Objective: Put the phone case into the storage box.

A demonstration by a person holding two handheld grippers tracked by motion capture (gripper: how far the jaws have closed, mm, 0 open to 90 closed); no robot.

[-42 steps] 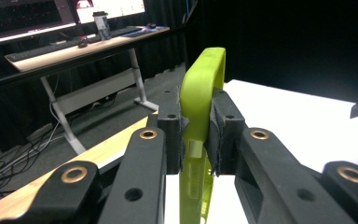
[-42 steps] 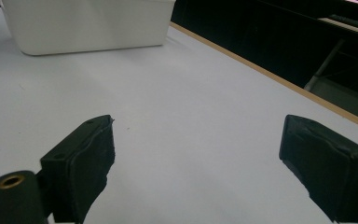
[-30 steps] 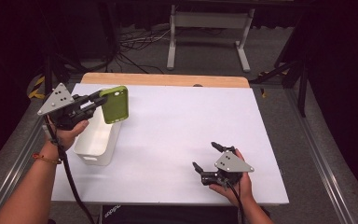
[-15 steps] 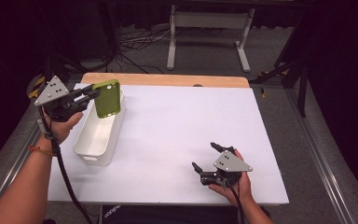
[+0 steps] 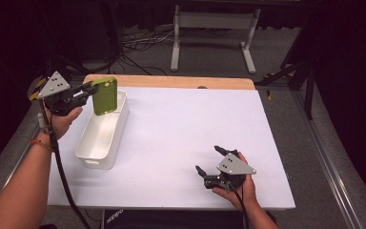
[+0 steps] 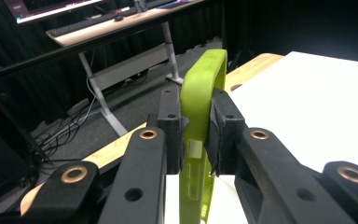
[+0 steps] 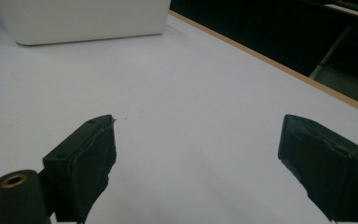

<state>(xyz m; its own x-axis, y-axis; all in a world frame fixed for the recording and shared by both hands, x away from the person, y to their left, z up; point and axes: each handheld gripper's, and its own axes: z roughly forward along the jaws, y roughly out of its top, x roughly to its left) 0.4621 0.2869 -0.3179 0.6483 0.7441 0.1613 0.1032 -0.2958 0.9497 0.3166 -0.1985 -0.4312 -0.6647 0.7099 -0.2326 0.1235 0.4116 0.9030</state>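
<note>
Along the left edge of the white tabletop a long white bin lies lengthwise, its far end close to the far-left corner and its near end about halfway down that edge. Above the bin's far end, the left gripper comes in from beyond the left edge, pointing level across the table, its jaws clamped on a green phone case. The case stands upright and hangs in the air over the bin's far end, clear of its rim as far as I can see. In the left gripper view the two black pads press on the thin sides of the case, which rises above them and runs down below them. From the bin rightward the tabletop is bare white right across to the right edge, with a strip of wood showing along the far edge, so the middle is open room. Near the front edge, right of centre, the right gripper rests low by the surface in the person's hand, its jaws spread wide apart with nothing between them, bare tabletop under them
</note>
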